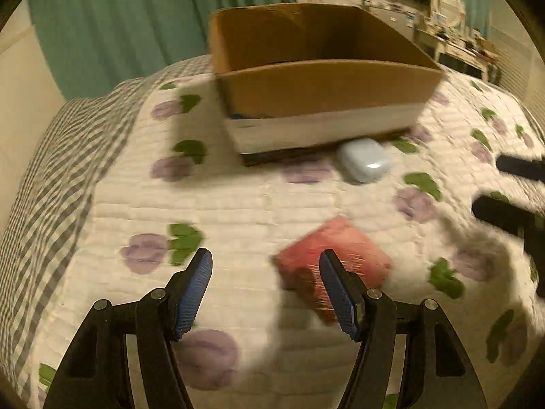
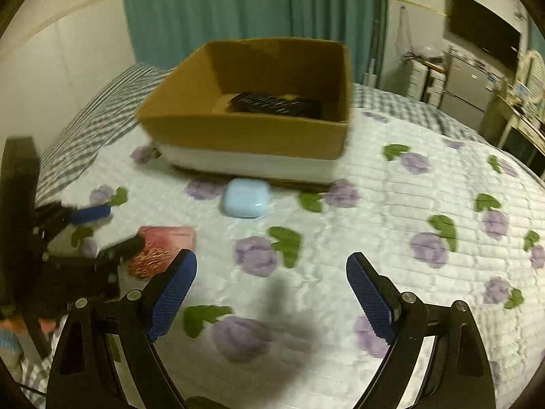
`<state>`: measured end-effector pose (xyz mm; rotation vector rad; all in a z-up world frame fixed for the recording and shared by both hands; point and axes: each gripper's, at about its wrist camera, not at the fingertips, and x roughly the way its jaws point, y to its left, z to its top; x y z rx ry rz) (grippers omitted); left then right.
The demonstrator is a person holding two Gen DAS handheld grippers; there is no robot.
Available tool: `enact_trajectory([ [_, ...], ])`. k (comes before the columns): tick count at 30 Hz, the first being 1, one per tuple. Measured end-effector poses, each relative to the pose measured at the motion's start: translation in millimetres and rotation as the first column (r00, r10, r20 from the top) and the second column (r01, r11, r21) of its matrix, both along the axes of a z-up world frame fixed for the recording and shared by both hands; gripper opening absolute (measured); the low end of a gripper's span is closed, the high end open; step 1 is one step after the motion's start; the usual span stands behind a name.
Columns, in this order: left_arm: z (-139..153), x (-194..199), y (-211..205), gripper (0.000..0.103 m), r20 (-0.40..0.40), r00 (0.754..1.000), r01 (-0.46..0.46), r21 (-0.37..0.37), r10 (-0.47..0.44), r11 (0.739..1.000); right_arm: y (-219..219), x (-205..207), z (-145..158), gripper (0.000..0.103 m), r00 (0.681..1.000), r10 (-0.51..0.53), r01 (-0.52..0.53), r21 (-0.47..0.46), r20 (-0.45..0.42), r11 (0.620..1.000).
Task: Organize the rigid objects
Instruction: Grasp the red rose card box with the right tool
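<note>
Left gripper (image 1: 265,266) spread wide, holding nothing, poised over pink box (image 1: 335,260) on bed quilt (image 1: 238,197). Best approach: centre jaws across box's flat sides, descend square, close firmly. Right gripper (image 2: 271,272) released, empty. Blue case (image 2: 245,197) just beside cardboard box (image 2: 252,136).

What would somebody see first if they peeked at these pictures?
The big open brown cardboard box in the middle of the flowery quilted bedspread grabs the eye, with a dark ridged object lying inside. Just in front of it lies a small pale blue rounded case, and nearer, a flat pink-red packet sits by the open left gripper. The right gripper is open too, holding nothing.
</note>
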<state>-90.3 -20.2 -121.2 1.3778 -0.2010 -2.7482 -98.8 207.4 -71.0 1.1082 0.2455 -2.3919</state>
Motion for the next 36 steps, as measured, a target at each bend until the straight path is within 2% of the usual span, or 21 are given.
enact_trajectory([
  [8, 1, 7, -52, 0.068, -0.033, 0.997, -0.072, -0.015, 0.071, 0.997, -75, 4, -38, 0.090, 0.987, 0.123, -0.127, 0.037, 0.106, 0.991],
  [12, 5, 7, -71, 0.068, -0.035, 0.994, -0.101, 0.050, 0.103, 0.994, -102, -2, -56, 0.090, 0.975, 0.144, -0.150, 0.022, 0.167, 0.988],
  [16, 3, 6, -77, 0.068, -0.025, 0.993, -0.109, 0.080, 0.112, 0.991, -113, -13, -71, 0.090, 0.971, 0.116, -0.127, 0.042, 0.208, 0.991],
  [18, 3, 5, -76, 0.068, -0.023, 0.994, -0.104, 0.085, 0.106, 0.991, -112, -12, -70, 0.085, 0.971, 0.125, -0.133, 0.029, 0.203, 0.991],
  [19, 4, 4, -75, 0.068, -0.022, 0.994, -0.102, 0.084, 0.104, 0.991, -110, -9, -67, 0.071, 0.972, 0.136, -0.142, 0.017, 0.191, 0.990],
  [23, 7, 3, -64, 0.068, -0.025, 0.996, -0.078, 0.085, 0.080, 0.993, -89, -2, -50, 0.071, 0.988, 0.103, -0.106, 0.029, 0.111, 0.994],
  [28, 14, -11, -25, 0.068, -0.022, 1.000, 0.000, 0.102, 0.003, 0.995, -32, -23, -12, 0.071, 1.000, -0.022, 0.021, 0.037, 0.007, 0.999],
  [32, 16, -32, 16, 0.068, -0.023, 0.999, 0.043, 0.124, -0.041, 0.991, 19, -48, 8, 0.071, 0.990, -0.137, 0.139, 0.039, -0.044, 0.990],
  [36, 9, -61, 55, 0.068, -0.022, 0.997, 0.073, 0.138, -0.070, 0.988, 50, -64, 11, 0.071, 0.973, -0.219, 0.221, 0.034, -0.067, 0.975],
])
